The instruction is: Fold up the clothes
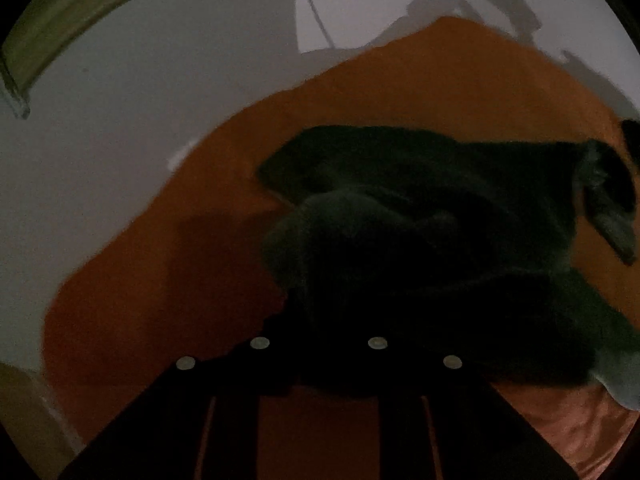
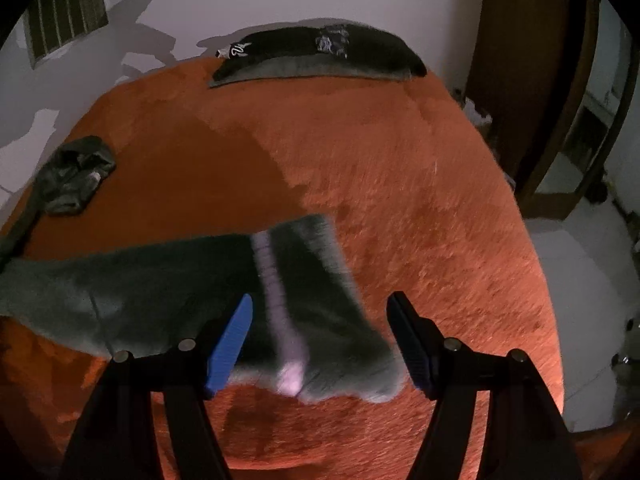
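A dark grey-green garment (image 2: 160,280) with a pale stripe lies stretched across the near part of the orange blanket (image 2: 400,180). My right gripper (image 2: 320,300) hovers over its right end, blue pads (image 2: 232,340) wide apart and nothing between them. The left wrist view is very dim. There the same garment (image 1: 420,240) bunches up in a dark heap right against my left gripper (image 1: 320,344). Its fingers are hidden under the cloth and stand close together, shut on the garment.
A folded dark pile (image 2: 320,52) lies at the bed's far edge by the white wall. A crumpled dark garment (image 2: 76,176) sits at the left side. A wooden door (image 2: 520,80) and white floor (image 2: 568,280) lie beyond the right edge.
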